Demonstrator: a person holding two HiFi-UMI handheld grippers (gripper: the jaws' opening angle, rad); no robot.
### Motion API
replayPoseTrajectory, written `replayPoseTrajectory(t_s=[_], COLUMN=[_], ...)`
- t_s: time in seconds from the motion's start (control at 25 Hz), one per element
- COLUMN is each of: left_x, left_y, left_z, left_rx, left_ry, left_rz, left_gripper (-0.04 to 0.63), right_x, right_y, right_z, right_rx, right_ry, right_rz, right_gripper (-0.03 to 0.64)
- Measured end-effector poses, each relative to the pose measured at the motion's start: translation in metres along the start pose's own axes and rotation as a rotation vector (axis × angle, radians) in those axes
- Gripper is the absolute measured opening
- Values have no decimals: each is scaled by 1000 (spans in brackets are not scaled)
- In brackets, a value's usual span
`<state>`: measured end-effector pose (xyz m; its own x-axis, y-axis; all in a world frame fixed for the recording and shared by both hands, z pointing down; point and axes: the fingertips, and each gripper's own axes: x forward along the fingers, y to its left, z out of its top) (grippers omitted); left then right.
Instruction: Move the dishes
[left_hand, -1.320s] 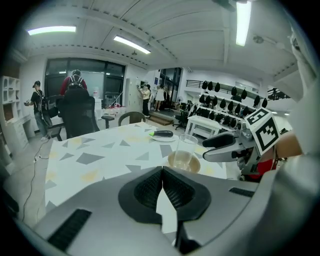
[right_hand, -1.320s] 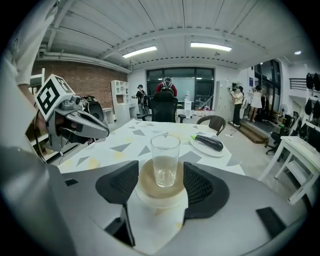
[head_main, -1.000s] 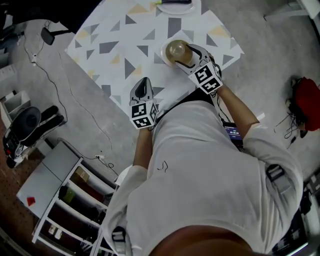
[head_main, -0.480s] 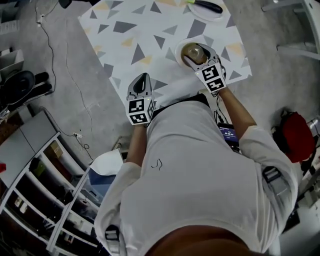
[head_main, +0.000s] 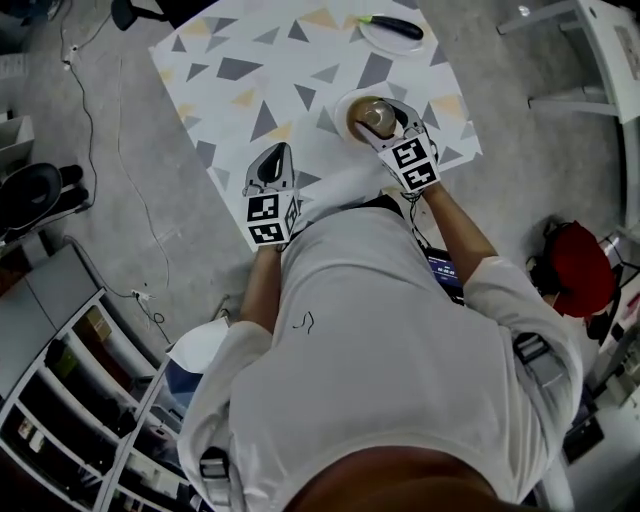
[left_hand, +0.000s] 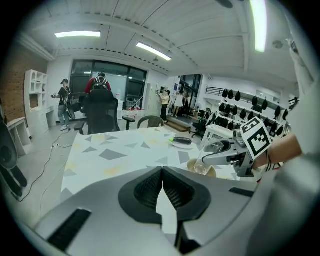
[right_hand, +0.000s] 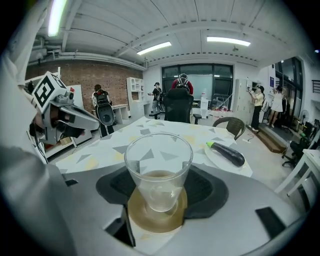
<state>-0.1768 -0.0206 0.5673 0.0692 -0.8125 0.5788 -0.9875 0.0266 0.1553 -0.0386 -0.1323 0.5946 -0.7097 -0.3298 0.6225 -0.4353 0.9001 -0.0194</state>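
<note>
**Glass gripped over the saucer; other tool idle**

The right tool (head_main: 384, 123) has its jaws partly apart and closed on a clear glass (right_hand: 158, 170), one pad on each side of the lower wall. The glass is upright and looks empty (the brown tint low in it is what lies beneath). Under it is a brown saucer (right_hand: 154, 218) on the bench (head_main: 250, 60), with the glass's base over the saucer's middle. Whether the base touches the saucer cannot be told.

At the far end of the bench a white plate (right_hand: 216, 159) holds one dark eggplant (right_hand: 227, 153) lying on its side, well apart from the saucer.

The left tool (left_hand: 162, 185) has its jaws pressed together with nothing between them. It hovers at the bench's near edge, to the left of the saucer.
</note>
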Motion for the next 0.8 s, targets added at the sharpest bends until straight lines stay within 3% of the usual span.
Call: replayPoseTrajectory(t_s=[0.32,0.8], left_x=[2,-42], left_y=[-14,32], left_z=[33,11], left_rx=[31,-63], left_ry=[-87,-112], left_rz=[-80,48], left_gripper=[20,20], right_x=[-33,-1], right_y=[16,90], right_z=[49,89], right_rx=[-20,-119], right_ry=[-74,-109], right_rz=[-32,132], right_gripper=[273,273])
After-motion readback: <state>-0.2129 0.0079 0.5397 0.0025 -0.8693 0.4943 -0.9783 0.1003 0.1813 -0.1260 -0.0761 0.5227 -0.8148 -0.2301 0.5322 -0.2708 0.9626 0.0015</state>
